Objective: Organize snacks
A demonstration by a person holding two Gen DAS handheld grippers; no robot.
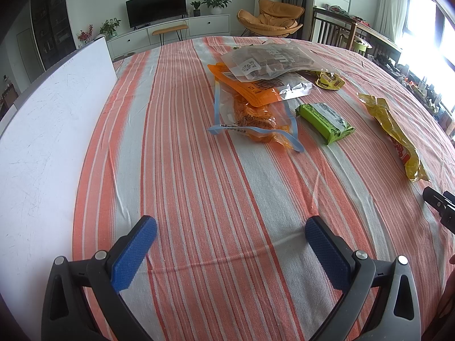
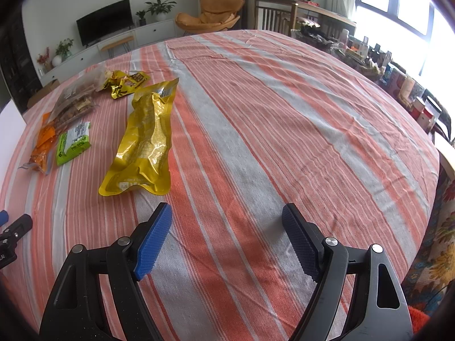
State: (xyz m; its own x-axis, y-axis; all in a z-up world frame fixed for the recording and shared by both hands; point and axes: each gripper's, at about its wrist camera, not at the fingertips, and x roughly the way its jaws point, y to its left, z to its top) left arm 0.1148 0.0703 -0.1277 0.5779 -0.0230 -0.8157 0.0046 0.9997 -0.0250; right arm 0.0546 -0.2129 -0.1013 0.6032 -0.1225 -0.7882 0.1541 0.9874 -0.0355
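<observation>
Several snack packs lie on the striped tablecloth (image 1: 216, 199). A clear bag of brown snacks (image 1: 273, 61) rests on an orange pack (image 1: 250, 91) and a clear blue-edged bag (image 1: 253, 122). A green pack (image 1: 325, 122) lies to their right, then a long yellow pack (image 1: 395, 136). A small yellow-black pack (image 1: 330, 81) lies further back. My left gripper (image 1: 230, 233) is open and empty, near of the pile. My right gripper (image 2: 227, 221) is open and empty; the long yellow pack (image 2: 145, 139) lies ahead to its left, with the green pack (image 2: 74, 143) beyond.
A white board (image 1: 48, 130) lies along the table's left side. The other gripper shows at the right edge of the left wrist view (image 1: 440, 207). A wooden table (image 2: 301, 14) and cluttered shelves (image 2: 398, 79) stand beyond the far and right table edges.
</observation>
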